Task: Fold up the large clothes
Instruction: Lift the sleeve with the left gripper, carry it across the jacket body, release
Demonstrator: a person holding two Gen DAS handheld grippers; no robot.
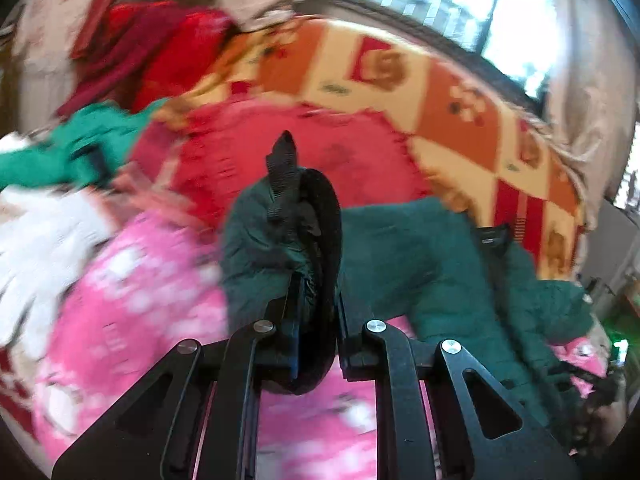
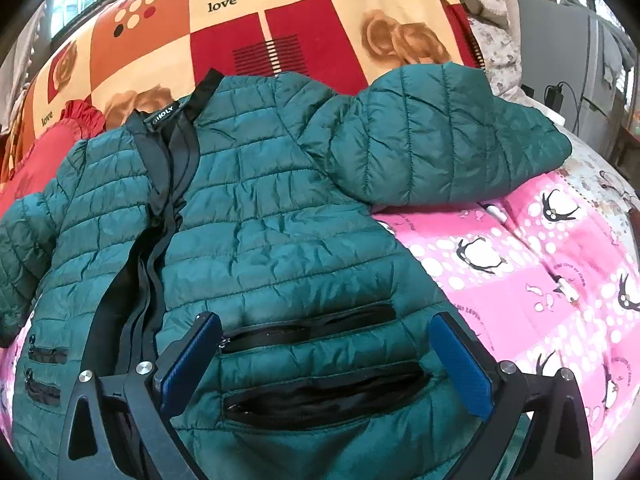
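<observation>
A dark green quilted jacket point(image 2: 280, 220) lies front up on the bed, black zipper and collar point(image 2: 168, 136) at the left, one sleeve point(image 2: 440, 140) folded across at the right. My right gripper point(image 2: 324, 360) is open, its blue pads point(image 2: 464, 364) just above the jacket's hem by two black pocket zippers point(image 2: 320, 396). My left gripper point(image 1: 316, 292) is shut on a black-edged fold of the jacket point(image 1: 304, 216) and holds it up; the rest of the jacket point(image 1: 440, 260) trails right. That view is blurred.
The bed has a pink penguin-print sheet point(image 2: 540, 260) and an orange, red and cream blanket point(image 2: 280, 20). A red cushion point(image 2: 48, 152) lies at the left. Red point(image 1: 160, 52), green point(image 1: 88, 140) and white clothes point(image 1: 44, 236) are piled to the left. A window point(image 1: 460, 0) is behind.
</observation>
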